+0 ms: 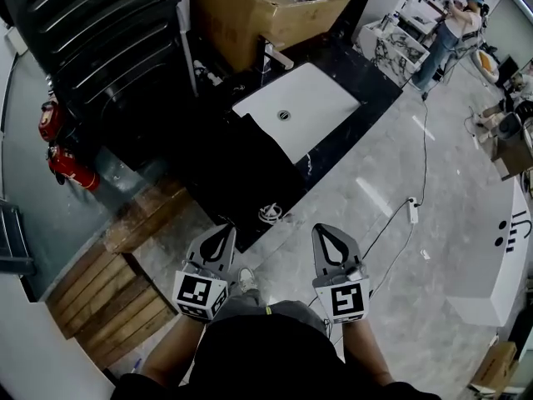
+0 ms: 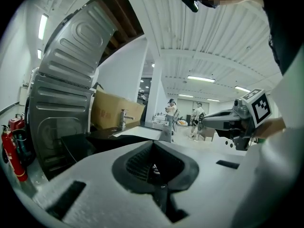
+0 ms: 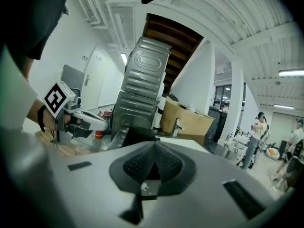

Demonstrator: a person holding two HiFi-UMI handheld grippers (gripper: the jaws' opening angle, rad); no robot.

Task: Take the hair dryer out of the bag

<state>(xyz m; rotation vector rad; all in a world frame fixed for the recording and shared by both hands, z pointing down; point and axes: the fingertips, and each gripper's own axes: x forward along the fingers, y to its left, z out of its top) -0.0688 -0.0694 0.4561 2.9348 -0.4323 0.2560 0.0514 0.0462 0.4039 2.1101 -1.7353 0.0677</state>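
Ahead of both grippers in the head view, the dark bag (image 1: 237, 169) lay on the black counter (image 1: 358, 132), to the left of the white sink (image 1: 291, 107). It sat almost straight in front of the left gripper (image 1: 223, 227), and forward and to the left of the right gripper (image 1: 325, 228). Both were well short of it, held close to the person's body. The left one looked the nearer. The bag's outline merged with the counter, so its long axis could not be told for sure. No hair dryer showed, so it was presumably inside.

In the left gripper view, the left gripper (image 2: 153, 146) had its jaws pressed together with nothing between them. The bag (image 2: 78, 146) showed as a dark slab beyond the tips and off to their left. The right gripper (image 2: 228, 120) hung alongside on the right.

In the right gripper view, the right gripper (image 3: 154, 144) was likewise closed and empty. The bag (image 3: 135, 133) rose just past its tips, slightly left of centre. The left gripper (image 3: 80, 120) sat further left. The reach looked to be forward for both, with the right hand also angling leftward.
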